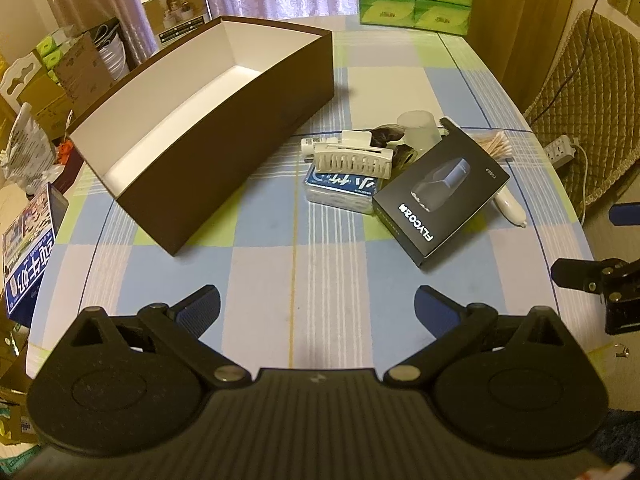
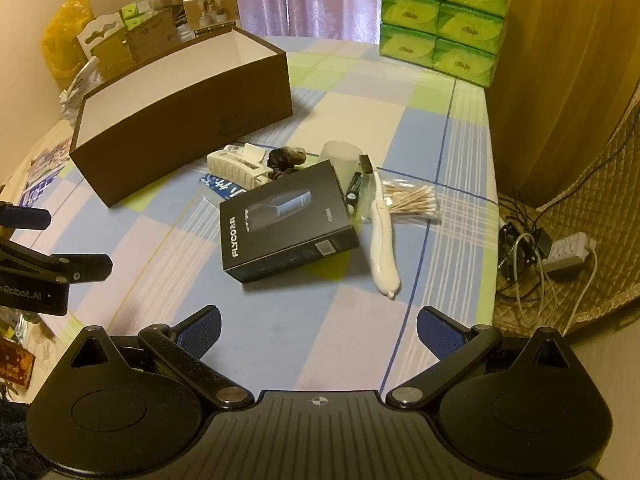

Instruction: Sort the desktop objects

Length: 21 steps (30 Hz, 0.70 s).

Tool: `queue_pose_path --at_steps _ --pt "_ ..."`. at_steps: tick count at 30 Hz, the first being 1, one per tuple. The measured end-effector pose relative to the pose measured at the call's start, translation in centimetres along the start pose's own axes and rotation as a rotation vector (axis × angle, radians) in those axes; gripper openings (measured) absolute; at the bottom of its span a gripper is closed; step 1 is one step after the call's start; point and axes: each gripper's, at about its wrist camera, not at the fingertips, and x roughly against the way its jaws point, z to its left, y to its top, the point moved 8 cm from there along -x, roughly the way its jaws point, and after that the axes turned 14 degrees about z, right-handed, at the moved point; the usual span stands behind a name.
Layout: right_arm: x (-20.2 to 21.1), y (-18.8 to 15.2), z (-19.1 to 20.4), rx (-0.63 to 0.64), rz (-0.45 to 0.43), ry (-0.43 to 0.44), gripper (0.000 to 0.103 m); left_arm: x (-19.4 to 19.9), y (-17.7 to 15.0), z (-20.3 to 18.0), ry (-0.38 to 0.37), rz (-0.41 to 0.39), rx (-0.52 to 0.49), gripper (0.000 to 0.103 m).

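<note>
Hovering wide, empty: left gripper (image 1: 318,306), right gripper (image 2: 319,326); matte black carton (image 2: 288,222), brown rectangular cardboard box (image 1: 224,136).

Checked tablecloth (image 2: 344,320) under brown box (image 2: 180,128)

Both wrist views face across the table (image 1: 280,280), sharing the brown box (image 2: 180,128).

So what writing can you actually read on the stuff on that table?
"FLYCO": black box, white letters on its top.
"Robot.AI": body of the left gripper, seen from the right wrist.
Blue packet: white characters, too blurred to read.
Green tissue packs: print too small.
Brown box: no words legible.
</note>
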Motion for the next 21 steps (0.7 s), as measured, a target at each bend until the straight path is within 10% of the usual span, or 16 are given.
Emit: queue_pose_path --at_steps 21 --pt "-2.7 -0.2 -4.3 -0.136 -0.019 0.015 0.101 -4.6 5.4 -4.6 -0.098 -0.099 -0.303 0.102"
